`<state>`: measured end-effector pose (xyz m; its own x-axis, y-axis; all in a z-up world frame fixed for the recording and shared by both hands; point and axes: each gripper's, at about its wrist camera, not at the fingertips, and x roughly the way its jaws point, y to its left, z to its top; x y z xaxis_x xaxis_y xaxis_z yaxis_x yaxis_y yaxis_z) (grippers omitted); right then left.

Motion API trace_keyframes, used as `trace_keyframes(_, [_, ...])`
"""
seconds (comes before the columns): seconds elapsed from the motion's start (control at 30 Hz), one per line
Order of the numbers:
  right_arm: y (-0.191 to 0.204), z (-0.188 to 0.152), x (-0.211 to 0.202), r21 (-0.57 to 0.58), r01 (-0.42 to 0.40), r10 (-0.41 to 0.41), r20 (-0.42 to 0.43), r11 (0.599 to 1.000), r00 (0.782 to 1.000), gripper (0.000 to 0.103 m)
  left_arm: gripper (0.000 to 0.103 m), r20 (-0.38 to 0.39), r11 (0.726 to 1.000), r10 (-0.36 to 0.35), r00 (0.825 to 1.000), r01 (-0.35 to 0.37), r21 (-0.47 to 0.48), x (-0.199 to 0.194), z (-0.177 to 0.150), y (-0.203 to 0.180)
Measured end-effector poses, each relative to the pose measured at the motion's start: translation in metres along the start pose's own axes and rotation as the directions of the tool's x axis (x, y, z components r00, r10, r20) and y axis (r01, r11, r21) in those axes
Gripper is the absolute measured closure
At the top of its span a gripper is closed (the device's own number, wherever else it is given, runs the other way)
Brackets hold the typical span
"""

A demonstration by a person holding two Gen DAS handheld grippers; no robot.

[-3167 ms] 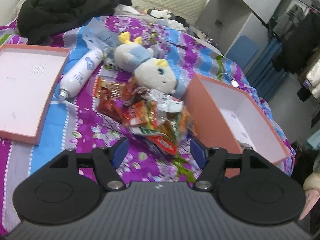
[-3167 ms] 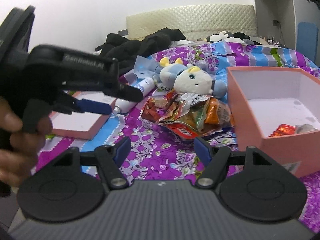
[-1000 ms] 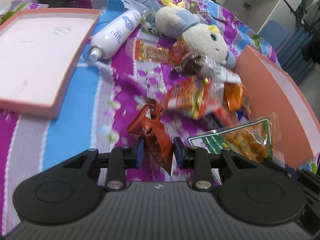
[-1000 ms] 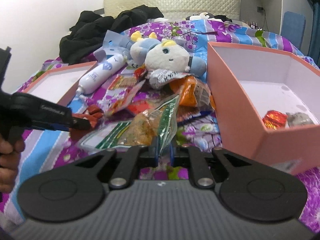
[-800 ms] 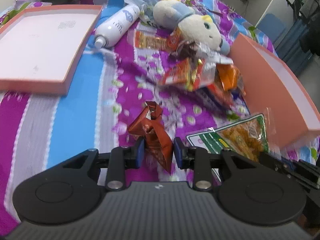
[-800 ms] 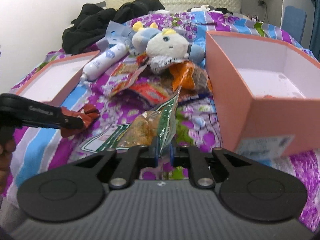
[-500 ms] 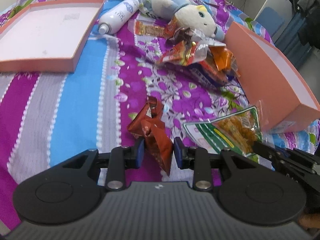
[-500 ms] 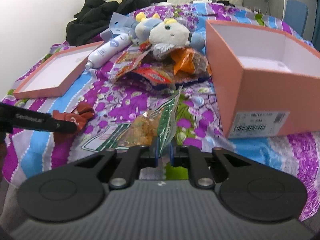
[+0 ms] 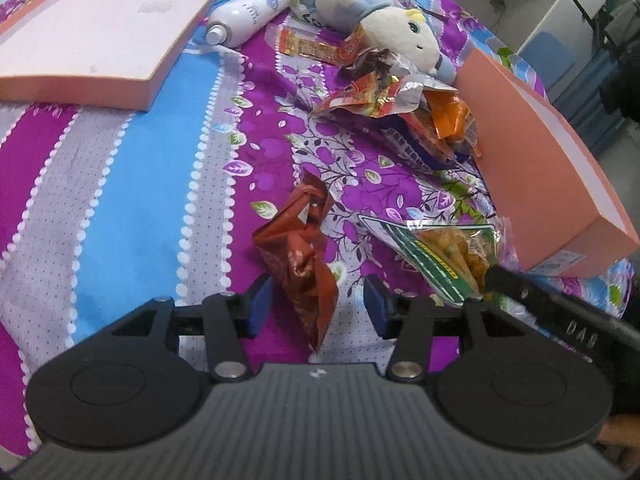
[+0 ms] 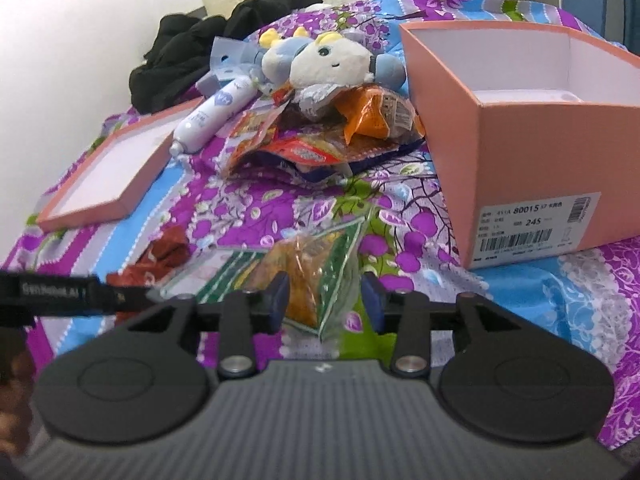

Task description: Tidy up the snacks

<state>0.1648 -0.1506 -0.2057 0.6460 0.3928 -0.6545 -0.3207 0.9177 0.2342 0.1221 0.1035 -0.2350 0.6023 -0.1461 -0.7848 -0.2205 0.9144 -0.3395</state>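
Now both tongs gape wide: left tongs (image 9: 318, 306) straddle the red snack packet (image 9: 301, 248), lengthwise away; right tongs (image 10: 324, 304) straddle the green-striped packet (image 10: 316, 276).

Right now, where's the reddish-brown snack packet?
In the left wrist view, the reddish-brown snack packet lies on the bedspread between the open left claw fingers, left of the green-striped snack bag.

R gripper (image 10: 324, 306) jaws apart, w/ green-and-clear snack bag (image 10: 316, 276) lying between the blue pads on the bedspread (image 10: 256, 208). L gripper (image 10: 60, 290) enters from left edge, tip next to red wrapper (image 10: 160, 256). Pink box (image 10: 516, 184) at right, open, barcode label facing cam. Box lid (image 10: 108, 172) at left. Snack pile (image 10: 328, 136) mid-bed, plush toy (image 10: 332, 64) touching its far side, white bottle (image 10: 216, 112) beside. Black clothes (image 10: 208, 36) at back.
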Motion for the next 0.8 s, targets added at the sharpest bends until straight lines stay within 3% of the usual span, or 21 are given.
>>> trace_keyframes(0.27, [0.007,0.009,0.026,-0.029,0.006,-0.007,-0.022,1.0,1.0,0.059,0.05,0.022,0.999,0.027,0.999,-0.027,0.026,0.012,0.008,-0.005])
trace_keyframes(0.4, [0.011,0.01,0.033,-0.061,0.025,-0.028,-0.049,0.998,0.998,0.068,0.068,0.03,0.996,0.064,0.998,-0.065,0.056,0.017,0.01,-0.009])
trace_keyframes(0.53, [0.016,0.013,0.026,-0.109,0.053,-0.058,-0.041,0.993,0.997,0.074,0.069,0.036,0.997,0.062,0.997,-0.063,0.049,0.013,0.012,-0.009])
trace_keyframes(0.8, [0.019,0.022,-0.012,-0.162,0.108,-0.107,0.019,0.981,0.994,0.074,0.07,0.061,0.995,0.079,0.995,-0.082,0.048,-0.024,0.018,-0.026])
